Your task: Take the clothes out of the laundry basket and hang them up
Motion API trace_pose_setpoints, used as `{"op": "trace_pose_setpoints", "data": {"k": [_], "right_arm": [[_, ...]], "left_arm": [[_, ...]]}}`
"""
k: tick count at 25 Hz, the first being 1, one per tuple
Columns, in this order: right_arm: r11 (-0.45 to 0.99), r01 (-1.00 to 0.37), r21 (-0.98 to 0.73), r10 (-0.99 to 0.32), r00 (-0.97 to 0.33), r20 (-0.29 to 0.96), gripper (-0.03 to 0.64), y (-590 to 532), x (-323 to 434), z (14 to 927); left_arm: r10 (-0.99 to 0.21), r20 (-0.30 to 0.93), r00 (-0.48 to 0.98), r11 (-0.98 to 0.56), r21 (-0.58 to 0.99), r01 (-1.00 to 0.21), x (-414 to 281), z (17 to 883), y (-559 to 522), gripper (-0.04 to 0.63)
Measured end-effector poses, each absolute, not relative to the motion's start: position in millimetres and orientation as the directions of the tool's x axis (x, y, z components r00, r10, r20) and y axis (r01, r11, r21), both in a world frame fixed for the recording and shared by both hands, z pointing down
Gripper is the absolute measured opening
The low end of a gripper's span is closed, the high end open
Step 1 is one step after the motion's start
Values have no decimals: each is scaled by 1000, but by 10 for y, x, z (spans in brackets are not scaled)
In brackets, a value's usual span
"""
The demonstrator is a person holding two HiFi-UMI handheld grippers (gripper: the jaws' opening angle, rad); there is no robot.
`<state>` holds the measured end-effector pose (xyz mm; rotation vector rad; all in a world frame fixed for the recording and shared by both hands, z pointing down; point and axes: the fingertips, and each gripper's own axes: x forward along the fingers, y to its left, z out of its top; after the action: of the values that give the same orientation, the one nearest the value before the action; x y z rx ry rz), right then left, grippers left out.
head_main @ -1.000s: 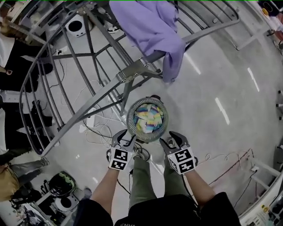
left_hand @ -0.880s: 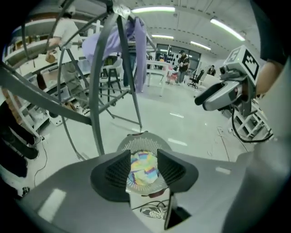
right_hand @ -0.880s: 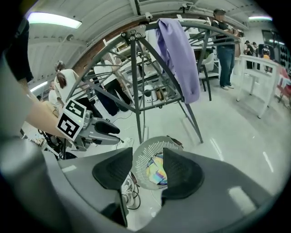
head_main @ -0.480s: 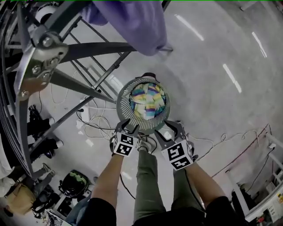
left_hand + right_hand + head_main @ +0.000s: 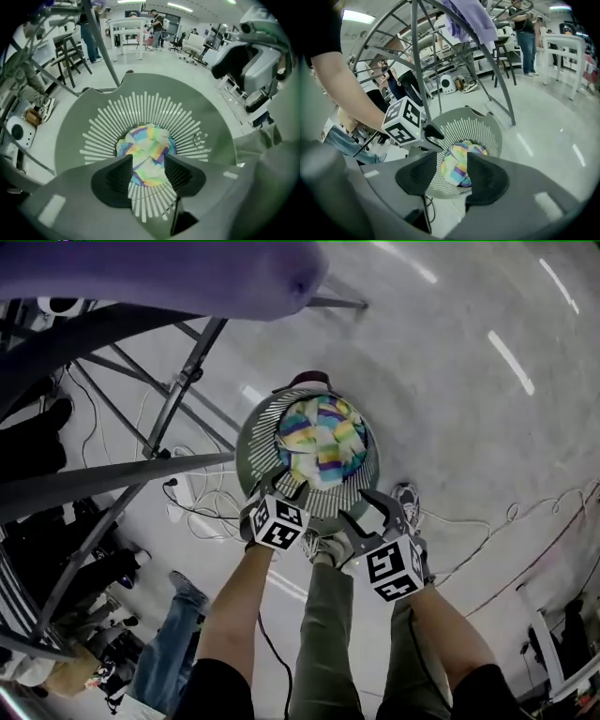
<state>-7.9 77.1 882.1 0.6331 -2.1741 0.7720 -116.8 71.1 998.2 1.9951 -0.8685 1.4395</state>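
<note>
my left gripper (image 5: 147,158) fingers, which have just been opening, and my right gripper (image 5: 452,157) fingers stand spread with nothing pinched, at the near rim of the laundry basket (image 5: 246,442). the rainbow-coloured clothes (image 5: 319,442) lie bundled inside it. a purple garment (image 5: 187,277) drapes the drying rack (image 5: 112,474) beside it.

Glossy pale grey floor (image 5: 469,446) with streaks of light glare (image 5: 511,362), loose white cables (image 5: 202,514) trailing at left. Big open workroom: ceiling strip lights (image 5: 180,6), white table (image 5: 129,28), black stools (image 5: 70,51), office chairs (image 5: 177,42) far back, a person (image 5: 157,26) standing by the table.
</note>
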Motion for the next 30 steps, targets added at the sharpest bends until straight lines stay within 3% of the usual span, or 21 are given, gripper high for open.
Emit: {"op": "trace_pose_setpoints", "data": {"k": [8, 19, 28, 30], "right_arm": [[607, -708, -361, -253, -603, 757, 198, 800, 32, 9058], [530, -759, -378, -330, -595, 732, 198, 717, 96, 9154], [498, -770, -399, -325, -592, 737, 198, 866, 121, 9243], [498, -774, -390, -326, -584, 743, 198, 894, 163, 9254]], "left_arm": [[-124, 967, 223, -711, 70, -699, -1073, 10692, 434, 209], [15, 993, 115, -879, 68, -472, -1288, 11518, 613, 222], [16, 1000, 10, -954, 18, -301, -1409, 11901, 589, 219], [-5, 1000, -3, -955, -6, -296, -1429, 11900, 546, 178]]}}
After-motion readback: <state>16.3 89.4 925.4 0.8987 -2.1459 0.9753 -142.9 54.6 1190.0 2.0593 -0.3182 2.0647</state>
